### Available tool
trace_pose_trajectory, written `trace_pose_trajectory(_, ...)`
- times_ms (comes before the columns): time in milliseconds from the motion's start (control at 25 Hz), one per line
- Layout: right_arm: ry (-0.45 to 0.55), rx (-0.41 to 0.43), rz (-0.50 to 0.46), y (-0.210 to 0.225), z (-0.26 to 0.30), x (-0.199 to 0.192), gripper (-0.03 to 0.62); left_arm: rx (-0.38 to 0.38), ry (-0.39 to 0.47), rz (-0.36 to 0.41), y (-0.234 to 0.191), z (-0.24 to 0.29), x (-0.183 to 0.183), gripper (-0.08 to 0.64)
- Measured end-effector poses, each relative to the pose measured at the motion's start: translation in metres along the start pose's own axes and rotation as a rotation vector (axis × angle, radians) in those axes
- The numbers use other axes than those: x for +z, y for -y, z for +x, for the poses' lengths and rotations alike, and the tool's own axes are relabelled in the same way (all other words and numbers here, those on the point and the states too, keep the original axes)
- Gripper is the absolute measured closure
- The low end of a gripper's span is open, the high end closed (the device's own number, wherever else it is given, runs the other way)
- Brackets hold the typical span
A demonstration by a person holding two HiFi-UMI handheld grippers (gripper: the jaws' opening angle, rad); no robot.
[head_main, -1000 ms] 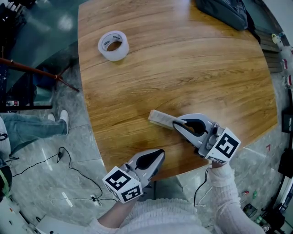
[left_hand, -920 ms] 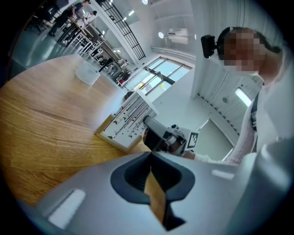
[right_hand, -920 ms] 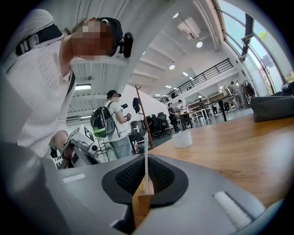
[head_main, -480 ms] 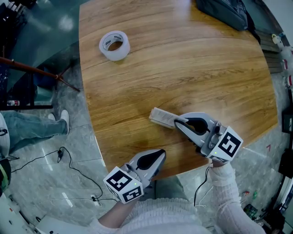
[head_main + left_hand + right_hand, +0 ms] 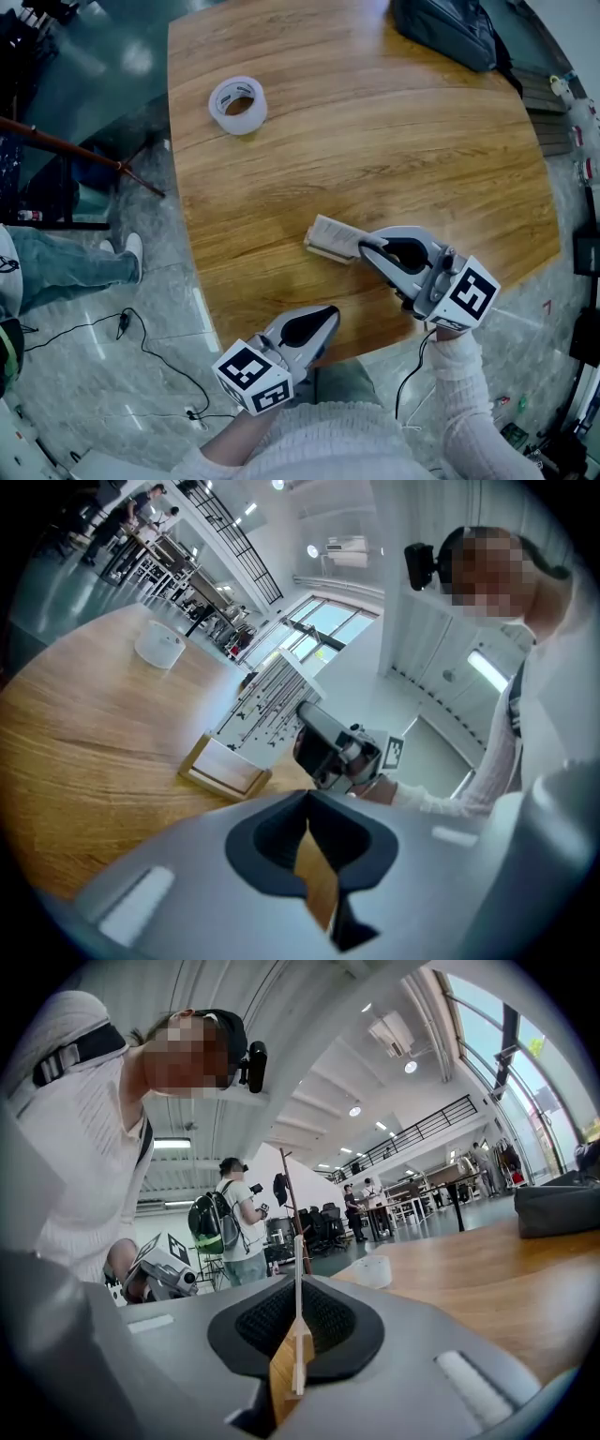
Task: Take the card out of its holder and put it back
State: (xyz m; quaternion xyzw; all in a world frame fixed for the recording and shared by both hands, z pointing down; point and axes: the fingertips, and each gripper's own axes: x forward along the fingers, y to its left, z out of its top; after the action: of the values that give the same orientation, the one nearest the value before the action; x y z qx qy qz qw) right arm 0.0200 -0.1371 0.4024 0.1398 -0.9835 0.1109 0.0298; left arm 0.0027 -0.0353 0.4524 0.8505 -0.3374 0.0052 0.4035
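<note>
- Wooden tabletop (image 5: 375, 141) is filling most of the head view, with a grey glossy floor (image 5: 94, 375) showing around its left and near edges.
- A roll of clear tape (image 5: 219, 101) is lying flat near the far left corner, well apart from the work area.
- A dark bag (image 5: 441, 28) is sitting at the far edge of the table.
- The wooden holder (image 5: 223, 769) is resting flat on the table near the front edge, in front of the person.
- The card (image 5: 267, 705), white with dark printed marks, is standing tilted over the holder, its lower edge meeting the wooden base. Whether that edge is seated in the slot cannot be told.
- The right gripper (image 5: 362, 249) is reaching in from the right and clamping the card: in the right gripper view the card is showing edge-on as a thin white line pinched between the two dark pads.
- The left gripper (image 5: 328, 317) is hanging at the near edge of the table, apart from the holder. Its jaws are drawn together with nothing between them; only a sliver of tabletop is showing through the gap.
- A black cable (image 5: 141, 328) is trailing across the floor at the left.
</note>
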Motion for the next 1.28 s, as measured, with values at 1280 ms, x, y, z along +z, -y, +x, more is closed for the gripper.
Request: trace_pose_trajectory(1280, 0.065, -0.040, -0.133, -0.072, -0.050, 0.104, 0.578, -0.038, 0.060, 0.191, 0.073, -0.042, 0.025, 0.552)
